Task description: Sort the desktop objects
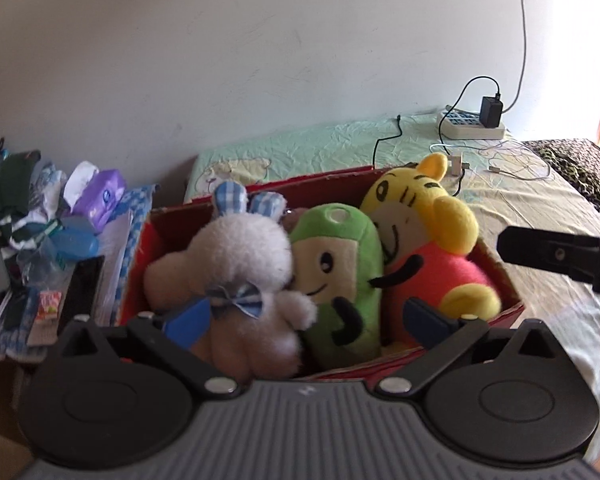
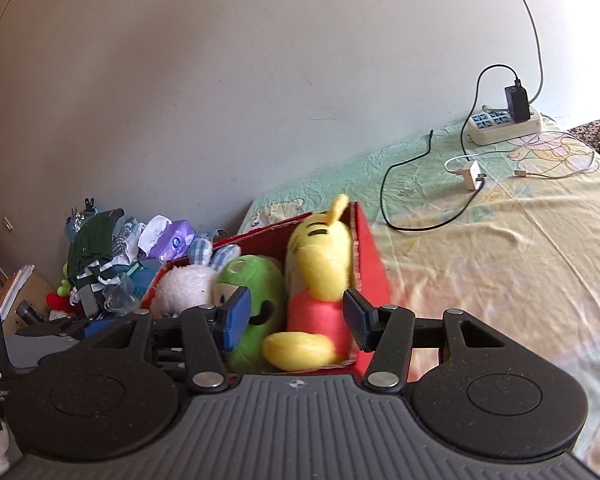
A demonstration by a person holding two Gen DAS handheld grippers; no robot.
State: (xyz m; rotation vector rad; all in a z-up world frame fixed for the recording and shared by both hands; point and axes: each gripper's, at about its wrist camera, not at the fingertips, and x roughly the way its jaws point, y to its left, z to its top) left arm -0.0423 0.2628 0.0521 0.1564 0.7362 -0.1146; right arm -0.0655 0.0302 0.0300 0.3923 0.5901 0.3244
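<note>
Red box [image 1: 512, 312] holds white rabbit [image 1: 236, 264], green plush [image 1: 340, 264], yellow-and-pink tiger [image 1: 420, 216].

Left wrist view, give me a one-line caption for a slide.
Open left gripper over a red box holding three plush toys: white bunny, green character, yellow tiger.

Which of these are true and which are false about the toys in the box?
1. Three plush toys sit in the red box. True.
2. The green plush is between the white bunny and the yellow tiger. True.
3. The right gripper is squeezing the bunny. False: it is open, with the tiger between its fingers.
4. The left gripper is shut. False: it is open.
5. A black charger is plugged into the power strip. True.
</note>
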